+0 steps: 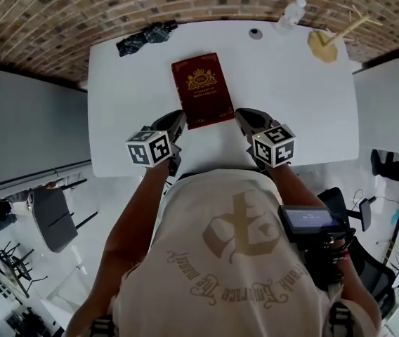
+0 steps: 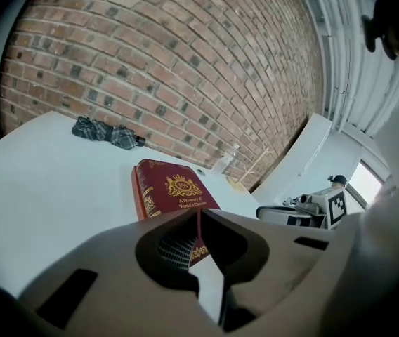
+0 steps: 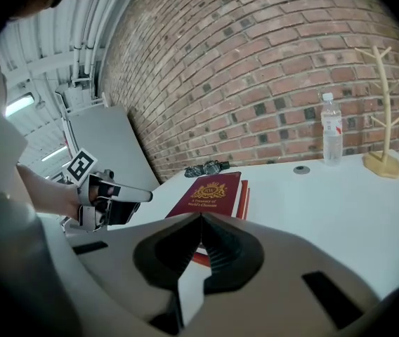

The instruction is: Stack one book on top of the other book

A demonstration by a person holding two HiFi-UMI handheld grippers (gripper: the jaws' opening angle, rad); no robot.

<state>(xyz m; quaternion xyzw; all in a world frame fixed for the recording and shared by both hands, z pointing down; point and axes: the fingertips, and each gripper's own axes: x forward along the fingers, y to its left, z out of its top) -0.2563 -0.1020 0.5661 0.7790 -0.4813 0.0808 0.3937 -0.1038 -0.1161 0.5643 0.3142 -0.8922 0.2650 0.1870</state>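
Note:
A dark red book with a gold crest lies in the middle of the white table. In the right gripper view it rests on a second red book, whose edge shows along its right side. My left gripper hovers by the near left corner of the stack, its jaws shut with nothing between them. At the near right corner, my right gripper is also shut and empty. Neither gripper touches the books.
A folded dark umbrella lies at the table's far left. At the far right stand a water bottle and a wooden branch stand, with a small round cap nearby. A brick wall runs behind the table.

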